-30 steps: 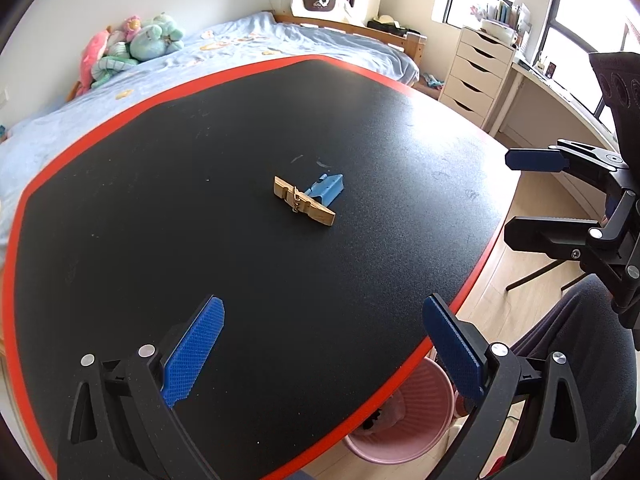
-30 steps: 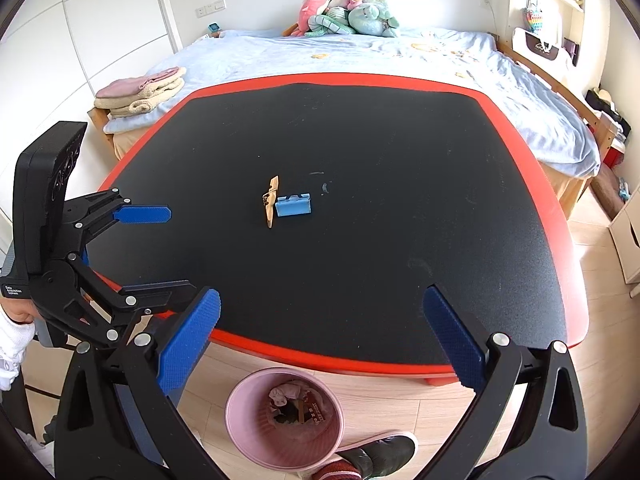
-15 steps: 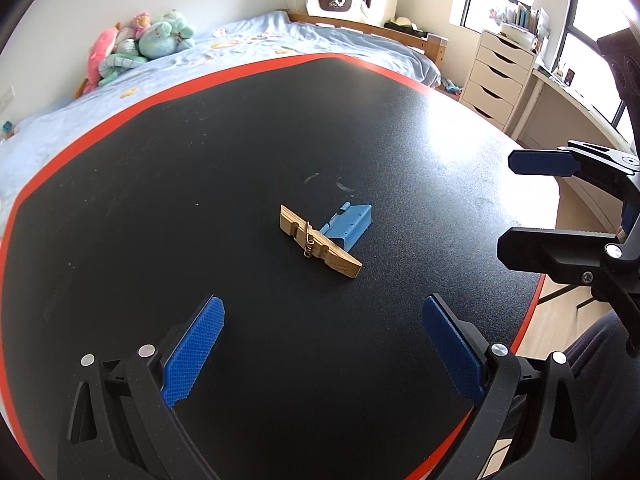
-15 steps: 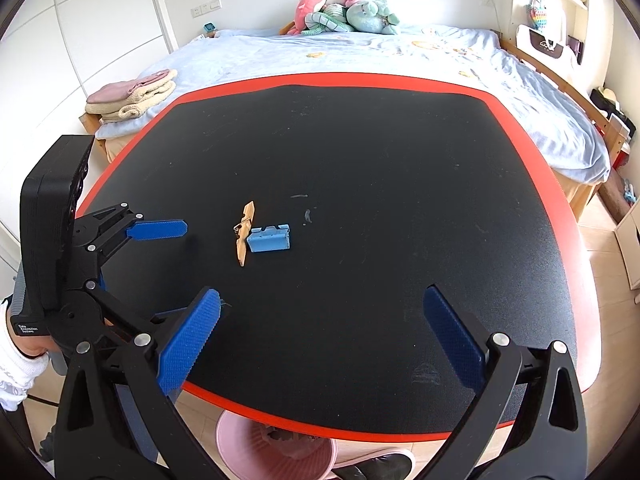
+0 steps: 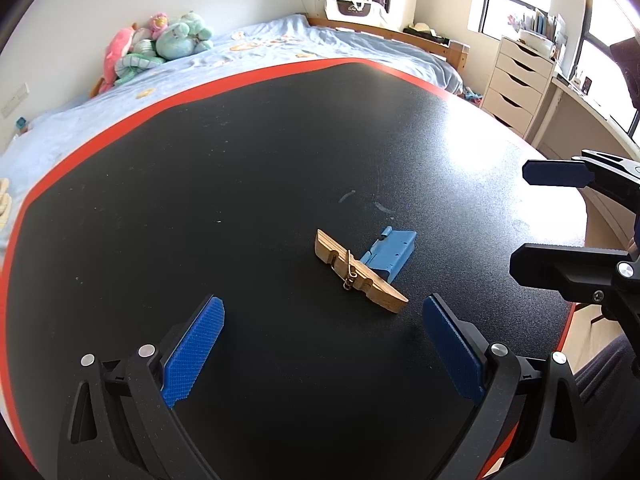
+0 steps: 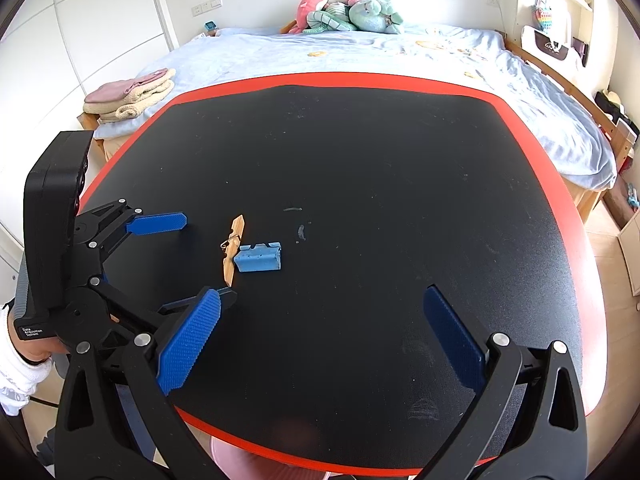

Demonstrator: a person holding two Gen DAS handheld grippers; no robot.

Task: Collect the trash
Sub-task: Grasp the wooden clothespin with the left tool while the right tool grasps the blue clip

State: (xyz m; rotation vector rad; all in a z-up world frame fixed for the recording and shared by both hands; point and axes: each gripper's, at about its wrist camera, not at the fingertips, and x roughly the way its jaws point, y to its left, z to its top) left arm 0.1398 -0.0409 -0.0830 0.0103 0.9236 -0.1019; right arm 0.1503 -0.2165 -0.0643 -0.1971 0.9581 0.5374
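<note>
Matt, grainy black tabletop [image 5: 240,208], wooden clothespin [image 5: 360,271] — wire spring, blue plastic clip [image 5: 390,250] — smooth

The counter [image 6: 400,168] is showing matte black with an orange-red border, and on it a tan wooden clothespin [image 5: 358,271] is lying against a light blue plastic piece [image 5: 390,254]. Both the left hand-held gripper [image 5: 323,344] and the right hand-held gripper [image 6: 320,338] are showing black frames with bright blue, finely dotted pads. The bed [image 6: 360,52] is wearing pale blue sheets, with pink and mint plush toys [image 6: 348,10] sitting at its head.

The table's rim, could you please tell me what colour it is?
Red, around the black table; the right wrist view shows it best.
</note>
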